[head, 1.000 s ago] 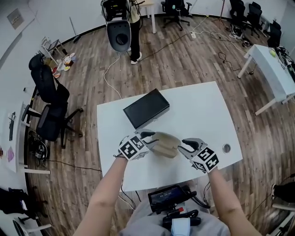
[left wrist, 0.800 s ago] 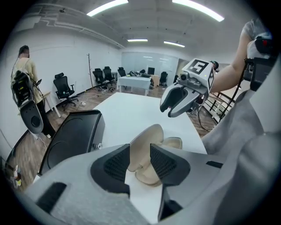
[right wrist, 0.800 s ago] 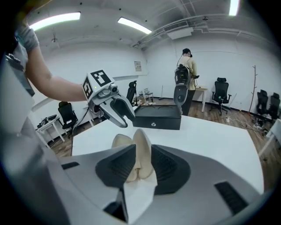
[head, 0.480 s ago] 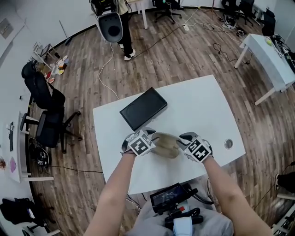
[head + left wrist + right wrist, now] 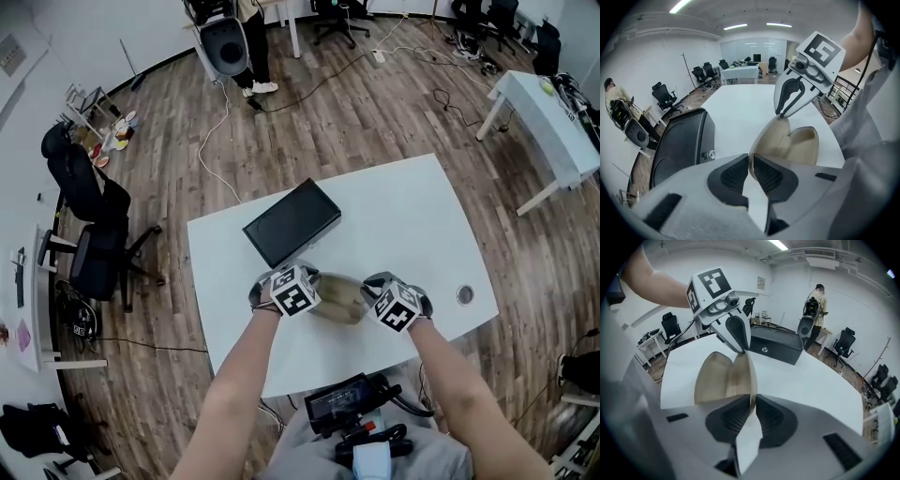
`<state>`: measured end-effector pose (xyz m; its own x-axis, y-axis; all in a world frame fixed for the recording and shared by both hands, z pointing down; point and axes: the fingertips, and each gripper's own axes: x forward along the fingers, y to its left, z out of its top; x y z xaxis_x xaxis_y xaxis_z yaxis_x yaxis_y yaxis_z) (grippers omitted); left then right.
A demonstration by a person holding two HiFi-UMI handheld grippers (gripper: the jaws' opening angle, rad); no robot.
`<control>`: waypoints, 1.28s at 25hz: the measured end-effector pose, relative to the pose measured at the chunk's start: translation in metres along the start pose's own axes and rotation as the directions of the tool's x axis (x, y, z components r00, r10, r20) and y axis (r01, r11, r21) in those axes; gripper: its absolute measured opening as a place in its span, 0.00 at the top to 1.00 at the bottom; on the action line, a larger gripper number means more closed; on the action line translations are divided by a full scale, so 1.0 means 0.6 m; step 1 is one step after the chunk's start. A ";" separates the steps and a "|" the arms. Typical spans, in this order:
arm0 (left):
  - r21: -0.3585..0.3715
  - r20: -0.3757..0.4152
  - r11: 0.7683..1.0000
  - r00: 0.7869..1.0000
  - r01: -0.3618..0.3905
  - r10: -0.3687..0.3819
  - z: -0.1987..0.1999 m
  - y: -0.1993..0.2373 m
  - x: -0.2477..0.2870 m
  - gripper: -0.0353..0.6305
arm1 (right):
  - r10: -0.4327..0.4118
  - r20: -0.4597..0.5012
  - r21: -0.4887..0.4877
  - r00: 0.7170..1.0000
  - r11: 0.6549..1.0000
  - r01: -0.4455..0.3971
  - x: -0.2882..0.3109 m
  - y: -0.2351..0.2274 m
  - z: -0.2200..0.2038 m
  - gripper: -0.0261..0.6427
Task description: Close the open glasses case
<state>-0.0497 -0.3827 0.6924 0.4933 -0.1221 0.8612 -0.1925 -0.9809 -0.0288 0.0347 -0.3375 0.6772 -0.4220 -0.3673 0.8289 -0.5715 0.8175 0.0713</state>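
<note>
The case (image 5: 339,298) lies open on the desk (image 5: 412,216), near its front edge and just ahead of the person, with a black box (image 5: 292,221) beyond it. Its long axis runs across the person, left to right, and a claw stands at each end, so neither hand is nearer than the other.

One half lies flat, hollow up, on the person's side. The other, the raised half (image 5: 768,140), stands nearly upright on the far side, towards the box. The hinge seems to run along the long axis between them, though no view shows it clearly.

The left claw (image 5: 751,172) has just been closing, and the thin rim of the raised half sits between its pads, which are clenched on it at the left end. The right claw (image 5: 752,416) is likewise clenched on the same rim at the right end. Both point steeply down at the desk.

The coming move likely turns on this: the flat half lies on the near side of the held rim, so the rim has to swing towards the person and down, both ends together, until the halves meet.
</note>
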 end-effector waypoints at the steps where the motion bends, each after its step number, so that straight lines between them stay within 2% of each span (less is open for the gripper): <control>1: 0.002 -0.002 1.000 1.000 0.003 -0.003 -0.002 -0.002 -0.001 0.87 | 0.000 -0.003 -0.012 1.000 1.000 0.000 0.001 0.001 0.000 0.88; 6: 0.018 0.009 1.000 1.000 -0.010 0.010 -0.011 -0.018 -0.018 0.88 | -0.073 0.024 -0.116 0.997 0.990 0.075 -0.008 0.004 0.010 0.89; 10: 0.018 0.068 0.997 0.995 -0.071 0.070 -0.015 -0.039 -0.043 0.88 | -0.179 0.085 -0.228 0.980 0.954 0.194 -0.026 0.015 0.018 0.89; 14: 0.007 0.133 0.982 0.974 -0.188 0.186 -0.021 -0.064 -0.062 0.88 | -0.264 0.161 -0.335 0.951 0.892 0.304 -0.043 0.036 0.019 0.89; 17: -0.012 0.173 0.966 0.951 -0.258 0.256 -0.029 -0.086 -0.072 0.88 | -0.288 0.206 -0.359 0.935 0.866 0.347 -0.053 0.056 0.017 0.89; 19: -0.017 0.187 0.960 0.942 -0.281 0.279 -0.036 -0.104 -0.075 0.88 | -0.284 0.219 -0.364 0.933 0.864 0.349 -0.057 0.069 0.012 0.89; 22: -0.018 0.188 0.960 0.942 -0.279 0.277 -0.047 -0.130 -0.073 0.87 | -0.255 0.215 -0.378 0.943 0.868 0.321 -0.059 0.086 0.002 0.89; 28: -0.004 0.153 0.975 0.963 -0.224 0.222 -0.068 -0.162 -0.066 0.87 | -0.184 0.173 -0.419 0.968 0.875 0.241 -0.049 0.118 -0.013 0.89; 32: 0.038 0.103 0.981 0.978 -0.188 0.183 -0.077 -0.177 -0.056 0.87 | -0.136 0.126 -0.465 0.983 0.867 0.179 -0.040 0.134 -0.025 0.89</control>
<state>-0.0850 -0.2676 0.6899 0.5341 -0.3148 0.7846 -0.2491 -0.9455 -0.2098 0.0096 -0.2565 0.6710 -0.4258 -0.5278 0.7349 -0.2434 0.8491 0.4687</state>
